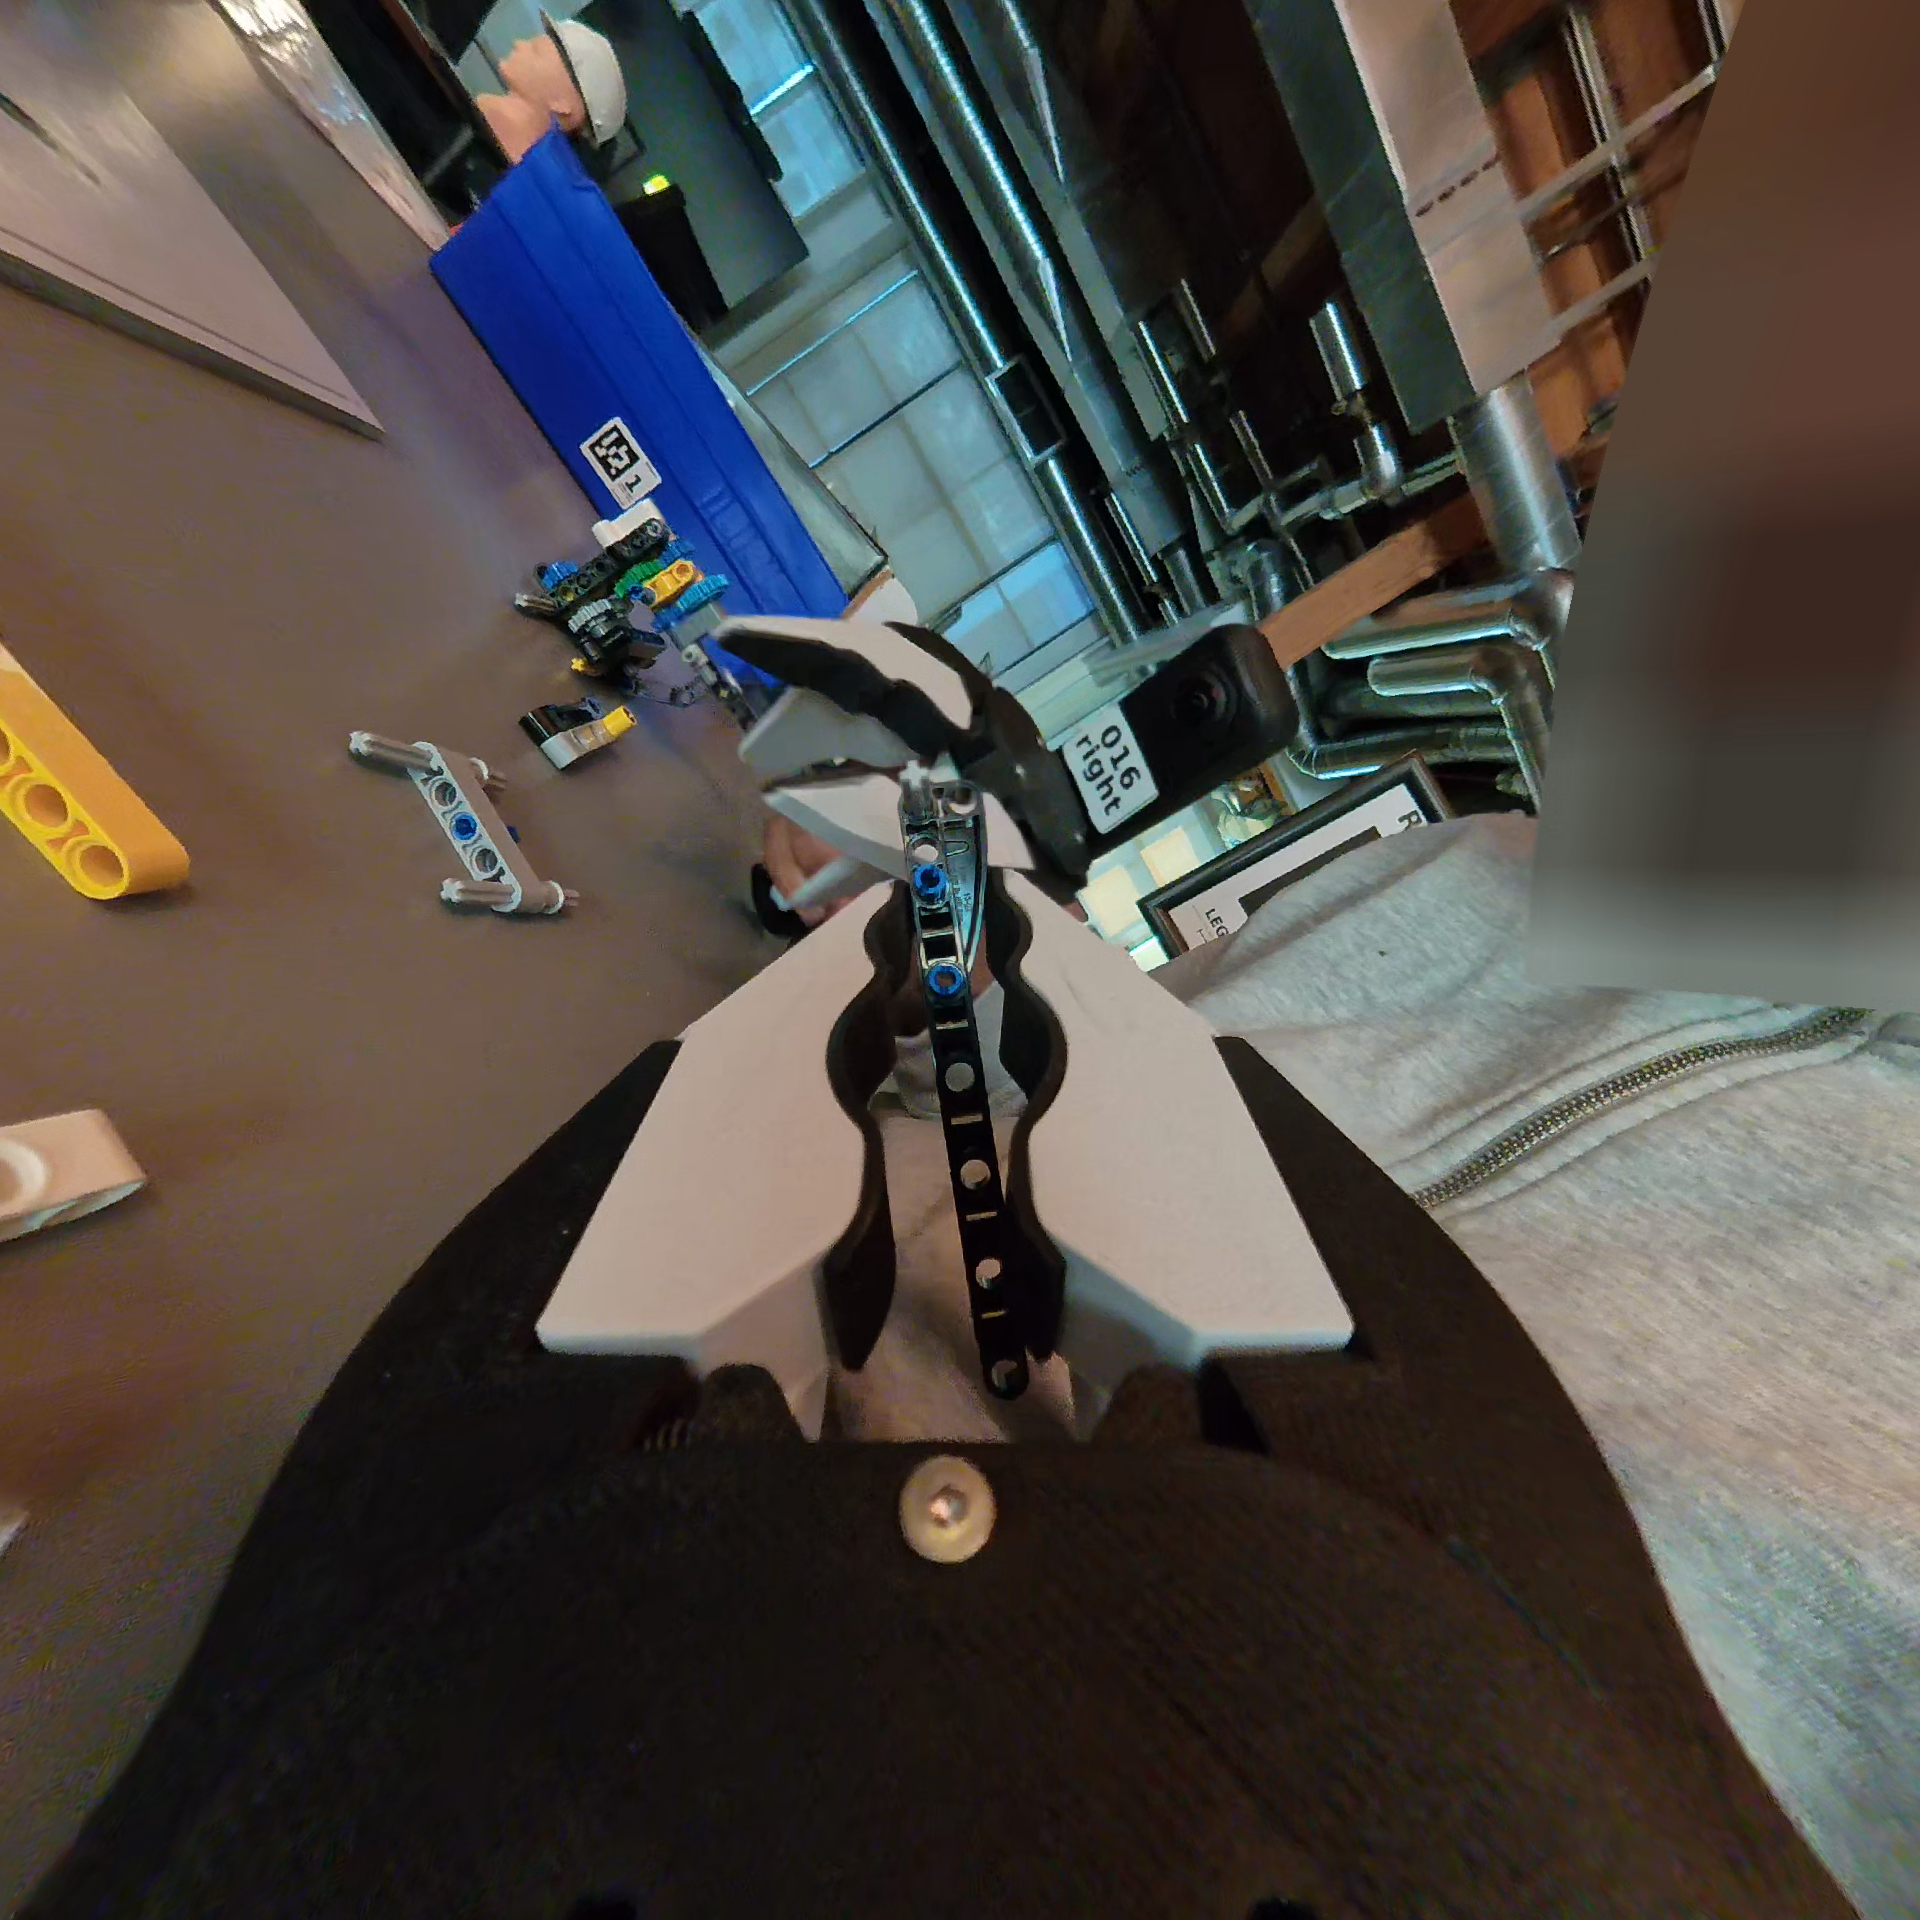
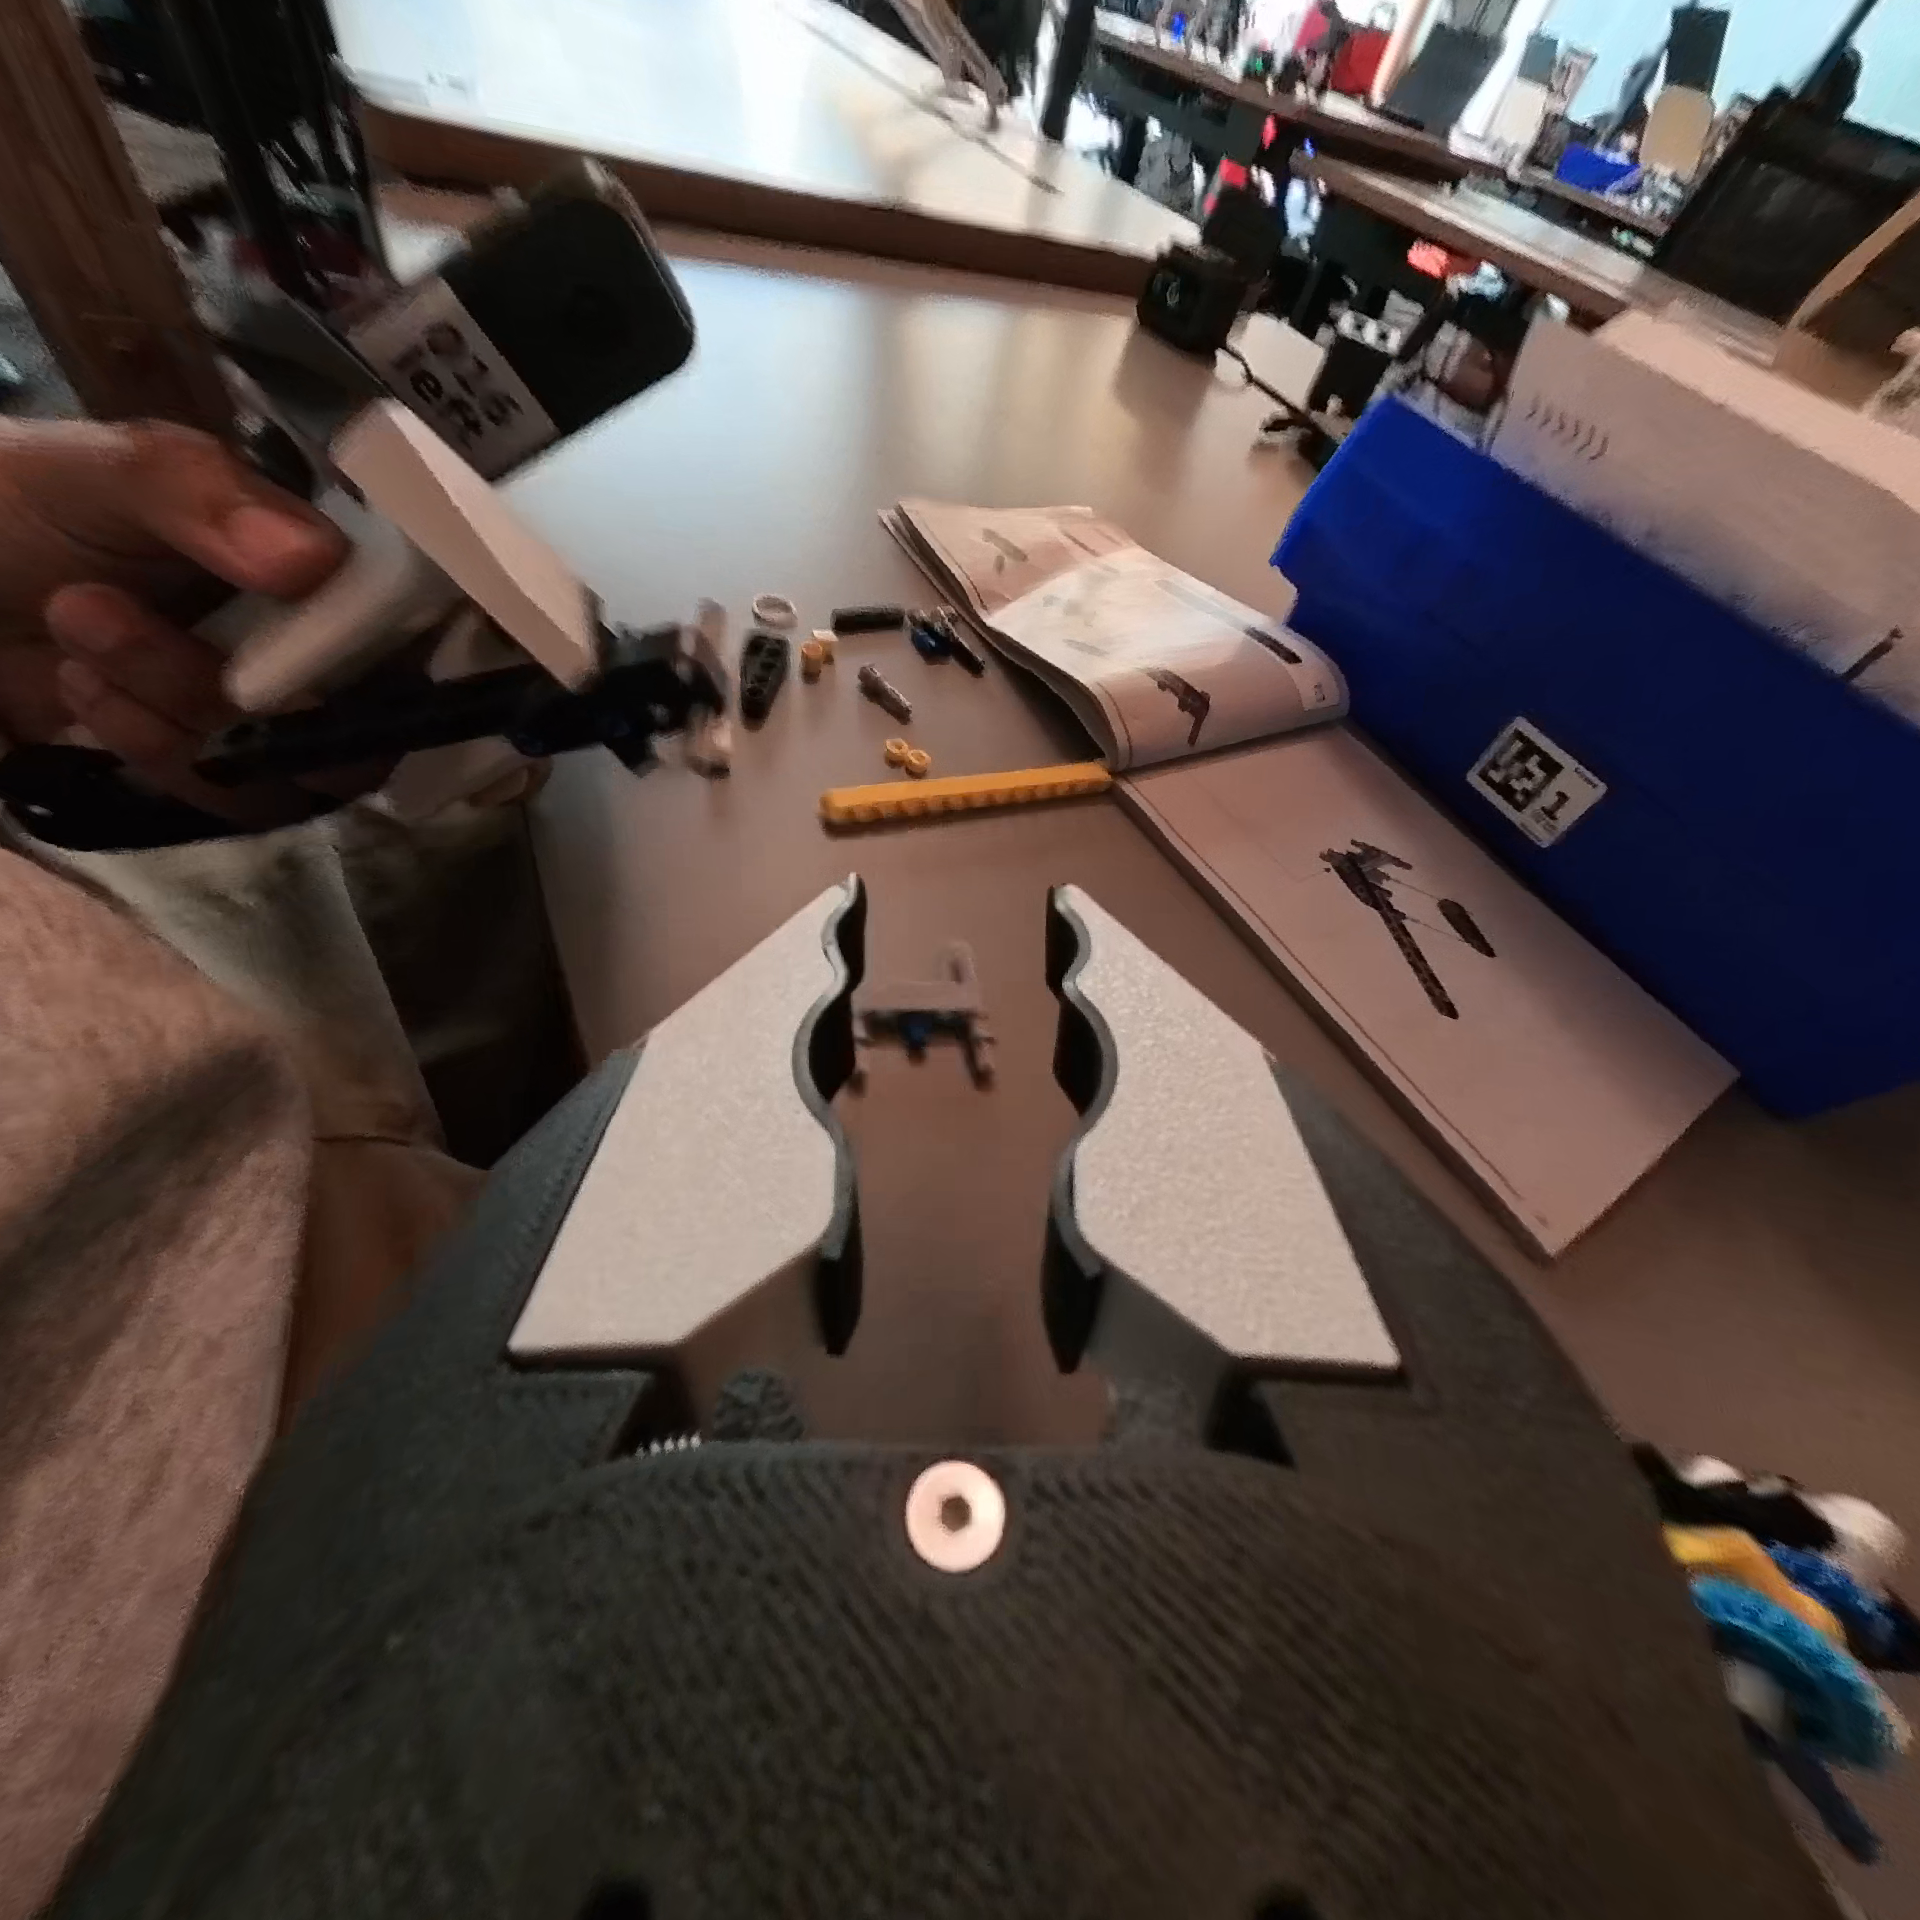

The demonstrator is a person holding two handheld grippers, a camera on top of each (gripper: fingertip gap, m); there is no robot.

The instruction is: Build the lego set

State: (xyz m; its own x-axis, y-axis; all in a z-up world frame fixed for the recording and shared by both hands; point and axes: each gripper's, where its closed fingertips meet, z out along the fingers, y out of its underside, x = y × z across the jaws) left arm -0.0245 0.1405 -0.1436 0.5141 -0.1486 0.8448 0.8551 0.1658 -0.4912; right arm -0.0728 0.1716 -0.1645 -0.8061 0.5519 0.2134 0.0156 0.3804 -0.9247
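My left gripper (image 1: 940, 914) is shut on a long black beam (image 1: 961, 1122) with round holes and two blue pins, and holds it above the table. A small grey piece sits on the beam's far end (image 1: 925, 795). The right wrist view shows this gripper (image 2: 582, 644) at upper left, a hand on it, the beam (image 2: 447, 717) running through it. My right gripper (image 2: 956, 899) is open and empty above the table. A small blurred black, blue and grey assembly (image 2: 925, 1018) lies on the table between its fingers. It appears beyond the beam in the left wrist view (image 1: 758, 717).
A blue bin (image 2: 1610, 675) stands at the right with open instruction booklets (image 2: 1143, 644) in front. A long yellow beam (image 2: 966, 795) and several small loose parts (image 2: 883, 686) lie beyond. A coloured gear assembly (image 1: 613, 603), grey frame (image 1: 462, 826) and yellow beam (image 1: 62, 800) lie on the table.
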